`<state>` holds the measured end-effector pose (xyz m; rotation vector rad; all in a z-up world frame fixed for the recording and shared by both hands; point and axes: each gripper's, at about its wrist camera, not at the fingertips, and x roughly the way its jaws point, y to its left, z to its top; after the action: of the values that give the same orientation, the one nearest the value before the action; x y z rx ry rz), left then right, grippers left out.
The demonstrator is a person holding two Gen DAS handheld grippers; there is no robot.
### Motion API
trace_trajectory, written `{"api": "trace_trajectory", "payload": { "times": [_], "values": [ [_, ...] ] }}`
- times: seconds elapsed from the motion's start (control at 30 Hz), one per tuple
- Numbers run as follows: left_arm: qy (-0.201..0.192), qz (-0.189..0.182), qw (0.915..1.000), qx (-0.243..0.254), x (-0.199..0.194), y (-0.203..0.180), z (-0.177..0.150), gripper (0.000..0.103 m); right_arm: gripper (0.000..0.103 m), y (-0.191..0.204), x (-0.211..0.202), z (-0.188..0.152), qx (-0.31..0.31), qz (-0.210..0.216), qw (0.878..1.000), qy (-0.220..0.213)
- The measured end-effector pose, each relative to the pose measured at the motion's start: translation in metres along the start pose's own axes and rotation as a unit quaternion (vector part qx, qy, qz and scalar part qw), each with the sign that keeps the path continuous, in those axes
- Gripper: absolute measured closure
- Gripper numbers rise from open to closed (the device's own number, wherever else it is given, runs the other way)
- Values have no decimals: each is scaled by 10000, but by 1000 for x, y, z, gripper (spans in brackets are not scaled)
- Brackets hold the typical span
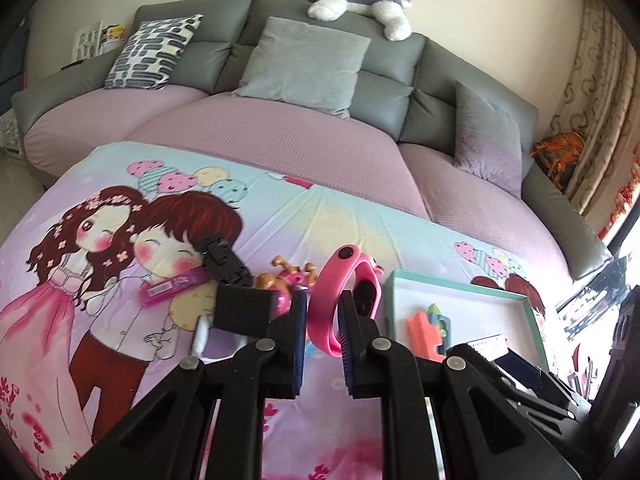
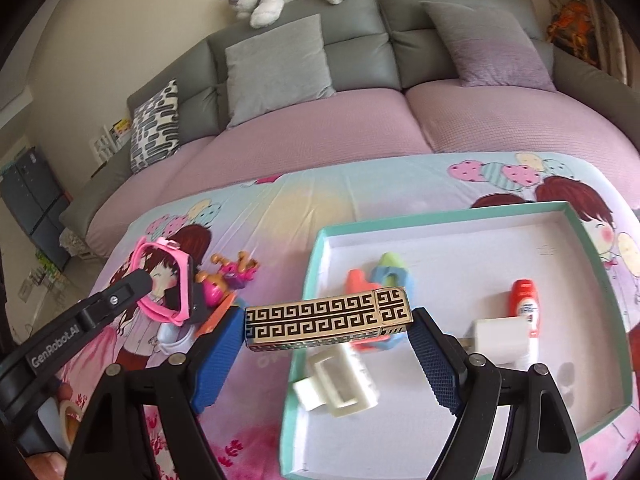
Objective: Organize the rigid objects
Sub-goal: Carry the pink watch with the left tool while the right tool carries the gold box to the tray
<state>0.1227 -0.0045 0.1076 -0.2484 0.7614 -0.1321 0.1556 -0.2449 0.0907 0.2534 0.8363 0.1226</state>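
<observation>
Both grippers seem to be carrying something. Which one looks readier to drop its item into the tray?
The right. Its gripper holds the patterned box already over the tray's near-left edge. The left gripper holds the pink band above the cloth, left of the tray.

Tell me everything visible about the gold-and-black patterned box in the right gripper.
The patterned box is a long, slim rectangular case, gold with a black Greek-key pattern and a seam marking off a short end section. It looks rigid and glossy. It lies crosswise and roughly level, clamped end to end by the right gripper, whose blue pads press its two short ends. It hangs over the near left edge of the teal-rimmed tray, touching nothing else.
</observation>
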Motion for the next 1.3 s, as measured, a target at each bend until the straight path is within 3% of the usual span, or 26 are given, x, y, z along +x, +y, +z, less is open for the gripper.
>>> {"api": "trace_trajectory", "payload": {
  "times": [0.33, 0.67, 0.9, 1.3],
  "values": [
    [285, -484, 9960, 700, 21, -67, -10, 87, 18, -71, -13, 9, 630, -658, 9957, -147],
    [684, -967, 9848, 1267, 42, -124, -31, 87, 18, -124, -22, 6, 1117, -1257, 9856, -180],
    [874, -955, 9816, 1402, 59, -134, -41, 87, 18, -144, -19, 2, 1314, -1514, 9797, -18],
    [1216, -826, 9797, 1366, 83, -129, -55, 87, 18, -139, -5, -2, 1250, -1376, 9825, 91]
  ]
}}
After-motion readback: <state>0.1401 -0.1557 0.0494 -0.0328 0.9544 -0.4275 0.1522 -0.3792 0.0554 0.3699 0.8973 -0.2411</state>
